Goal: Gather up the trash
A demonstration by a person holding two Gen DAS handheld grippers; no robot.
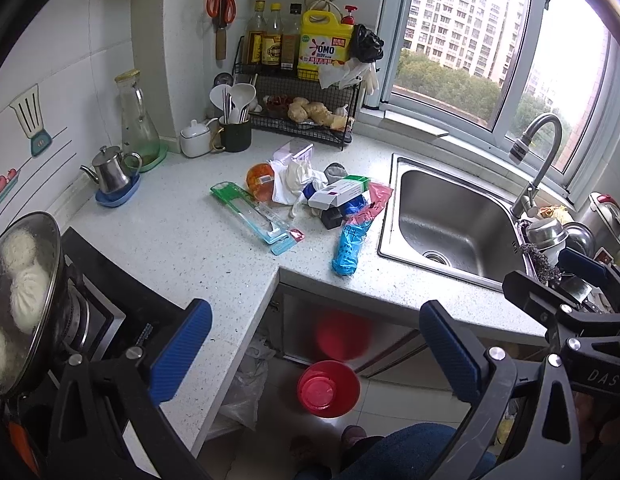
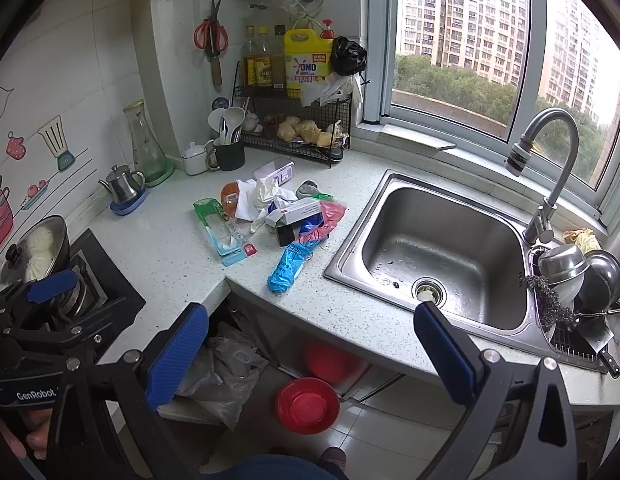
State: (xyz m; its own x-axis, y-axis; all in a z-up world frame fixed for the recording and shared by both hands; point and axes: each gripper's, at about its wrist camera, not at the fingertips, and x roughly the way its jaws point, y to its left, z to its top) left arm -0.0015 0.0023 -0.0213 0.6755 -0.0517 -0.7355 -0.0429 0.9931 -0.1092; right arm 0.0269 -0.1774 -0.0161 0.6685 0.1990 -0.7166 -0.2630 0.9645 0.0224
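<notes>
In the left wrist view, the left gripper (image 1: 316, 350) is seen with its jaws spread wide and nothing between them, held off the front edge of the counter (image 1: 181, 240). The sink (image 1: 450, 216) serves as landmark: just to its left, a pile of trash (image 1: 310, 192) is heaped on the counter. A white carton (image 1: 338, 192) is laid on top, a blue plastic bag (image 1: 347, 252) is stretched toward the counter edge beside the sink's front left corner, and a green-edged blister pack (image 1: 251, 210) is set farther left. Below the sink, a red bin (image 1: 328, 388) is seen on the floor.

In the right wrist view, the right gripper (image 2: 312, 354) is likewise shown with jaws spread and empty. The same pile is found left of the sink, and the red bin below it.
</notes>
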